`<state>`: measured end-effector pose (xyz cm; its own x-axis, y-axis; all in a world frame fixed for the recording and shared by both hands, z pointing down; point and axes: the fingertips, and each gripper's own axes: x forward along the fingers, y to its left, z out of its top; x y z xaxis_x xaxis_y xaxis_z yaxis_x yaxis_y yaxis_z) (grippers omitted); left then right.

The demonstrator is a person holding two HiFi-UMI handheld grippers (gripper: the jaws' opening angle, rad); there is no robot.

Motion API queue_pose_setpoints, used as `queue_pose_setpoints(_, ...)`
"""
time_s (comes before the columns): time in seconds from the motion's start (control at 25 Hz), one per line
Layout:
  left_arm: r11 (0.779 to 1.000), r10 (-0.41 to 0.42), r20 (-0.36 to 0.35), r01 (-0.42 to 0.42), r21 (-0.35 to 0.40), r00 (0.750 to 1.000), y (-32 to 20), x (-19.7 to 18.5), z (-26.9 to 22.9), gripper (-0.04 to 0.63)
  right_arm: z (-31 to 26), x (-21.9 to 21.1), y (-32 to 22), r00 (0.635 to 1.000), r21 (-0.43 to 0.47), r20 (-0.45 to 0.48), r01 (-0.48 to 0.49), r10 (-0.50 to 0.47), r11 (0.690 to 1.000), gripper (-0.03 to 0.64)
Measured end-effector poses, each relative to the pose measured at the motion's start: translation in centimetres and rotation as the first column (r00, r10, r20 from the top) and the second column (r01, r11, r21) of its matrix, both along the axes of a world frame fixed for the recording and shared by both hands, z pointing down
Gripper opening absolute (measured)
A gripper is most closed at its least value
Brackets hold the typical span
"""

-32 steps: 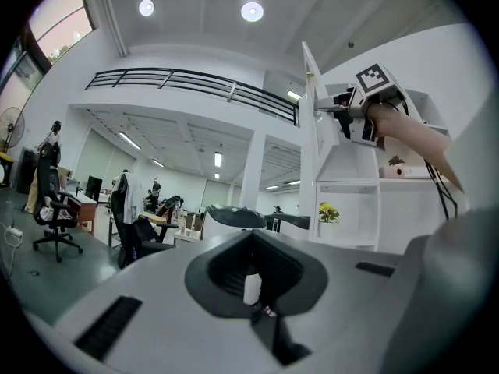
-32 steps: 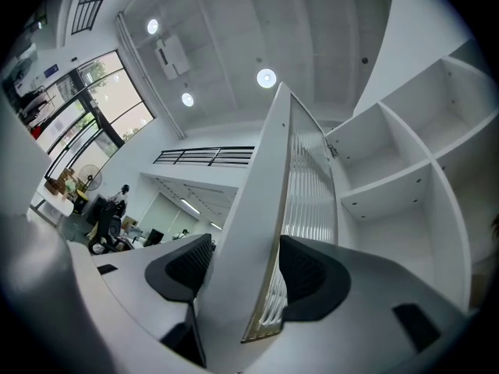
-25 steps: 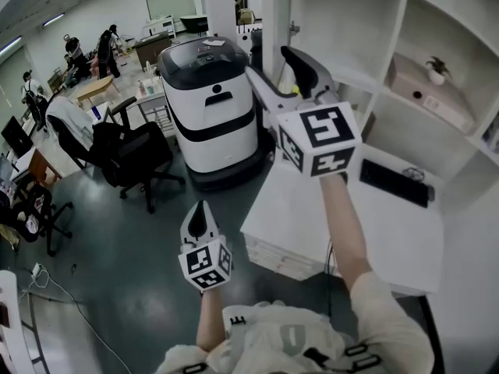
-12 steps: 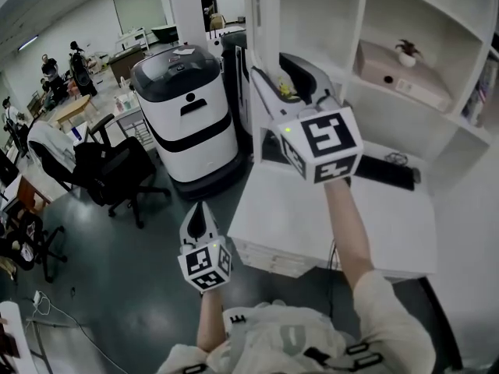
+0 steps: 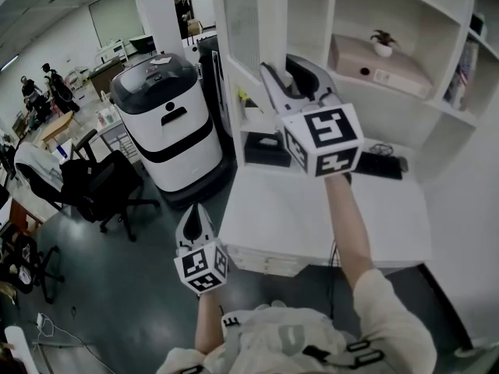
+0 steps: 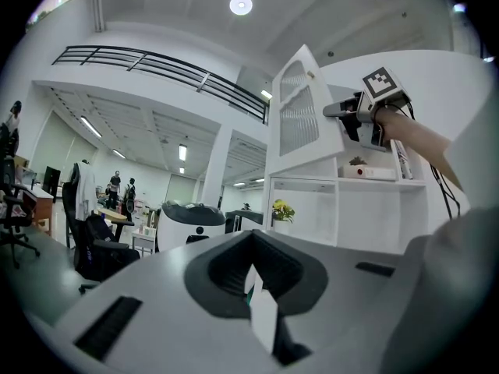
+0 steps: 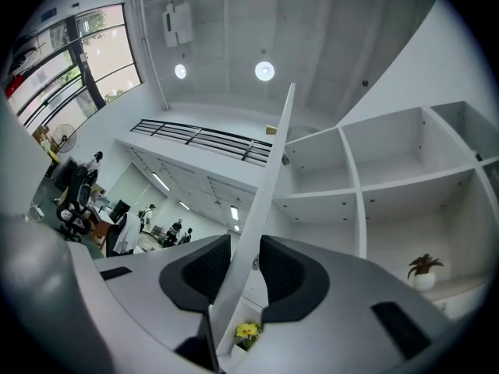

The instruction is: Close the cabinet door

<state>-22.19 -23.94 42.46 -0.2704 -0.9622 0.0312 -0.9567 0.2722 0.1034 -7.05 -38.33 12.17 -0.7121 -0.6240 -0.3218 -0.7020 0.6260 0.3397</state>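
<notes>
No legible text, brand or number is shown. Only black-and-white square code patterns are borne by the upper marker cube (image 5: 322,140), at 2 o'clock, and the lower marker cube (image 5: 201,266), at 7 o'clock. The shelf box (image 5: 378,67) label is too small to be read.

white cabinet door (image 5: 243,22), black-and-white square markers on the right gripper (image 5: 285,70), yellow flowers (image 7: 247,331), white-and-black machine (image 5: 160,127).

Door (image 5: 242,29) sticks out over the left end of the desk (image 5: 312,216), so that corner's blocked. Left of it a big white robot (image 5: 168,131) is parked just beside the desk, only a tight gap there. Desk top's mostly bare up front; black box (image 5: 265,150) and keyboard (image 5: 380,166) sit back by the shelves (image 5: 437,61). Open floor (image 5: 132,263) lower left, then a chair (image 5: 93,185).
</notes>
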Motion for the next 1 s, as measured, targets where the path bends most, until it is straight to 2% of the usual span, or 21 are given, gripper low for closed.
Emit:
queue_pose_setpoints(0.36, 0.998, 0.063, 0.007, -0.063, -0.006, 0.998, -3.2, 1.7, -0.3, 0.005, 0.0, 3.3, -3.7, 0.996, -0.055, 0.025, -0.081, 0.082, 0.995, 0.114)
queue_pose_setpoints(0.6, 0.994, 0.107, 0.008, -0.106, -0.008, 0.994, -5.1, 3.1, -0.4, 0.005, 0.0, 5.1, -6.6, 0.994, -0.095, 0.023, -0.102, 0.105, 0.99, 0.121)
queue_pose_setpoints(1.0, 0.991, 0.131, 0.017, -0.131, -0.033, 0.991, -6.7, 3.6, 0.4, 0.005, 0.1, 6.7, -9.6, 0.99, -0.104, 0.036, -0.135, 0.139, 0.985, 0.133)
